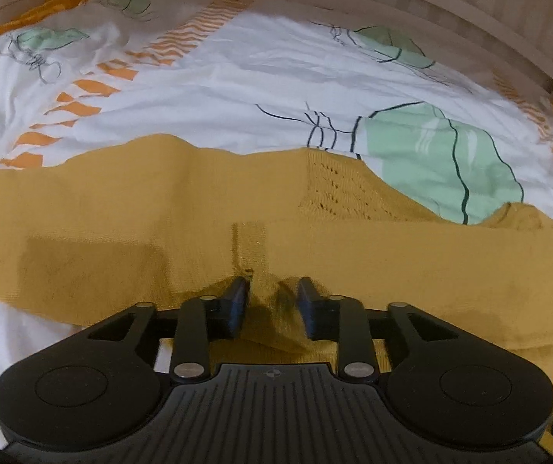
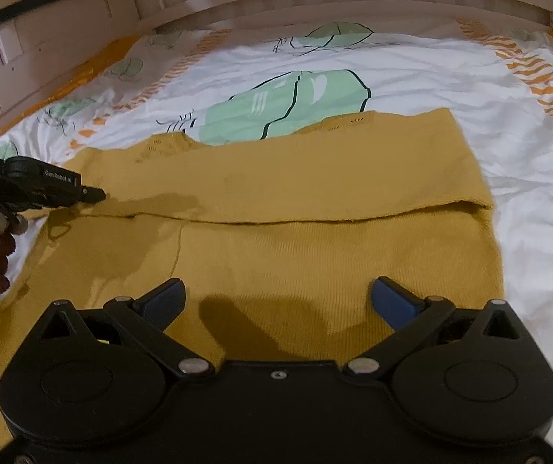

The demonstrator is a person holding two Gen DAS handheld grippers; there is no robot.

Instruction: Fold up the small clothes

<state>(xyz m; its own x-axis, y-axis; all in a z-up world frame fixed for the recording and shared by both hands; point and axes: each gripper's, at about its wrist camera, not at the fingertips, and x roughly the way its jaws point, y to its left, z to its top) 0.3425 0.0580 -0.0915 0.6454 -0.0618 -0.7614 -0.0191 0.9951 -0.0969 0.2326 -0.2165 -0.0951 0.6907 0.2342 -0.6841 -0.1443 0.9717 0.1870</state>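
A mustard-yellow knit garment (image 2: 315,255) lies flat on the bed, its far half folded over toward me, leaving a straight fold edge (image 2: 315,218) across the middle. In the left wrist view my left gripper (image 1: 272,294) rests low on the garment (image 1: 121,212), jaws partly apart, with a raised pucker of the knit between the fingers (image 1: 237,297) but not pinched. From the right wrist view that left gripper (image 2: 94,194) sits at the left end of the fold edge. My right gripper (image 2: 278,294) hovers wide open over the near half, holding nothing.
The bed has a white cover (image 2: 527,178) printed with mint-green shapes and orange stripes. A pale slatted headboard (image 2: 353,4) runs along the far side. White drawers (image 2: 44,31) stand at the far left.
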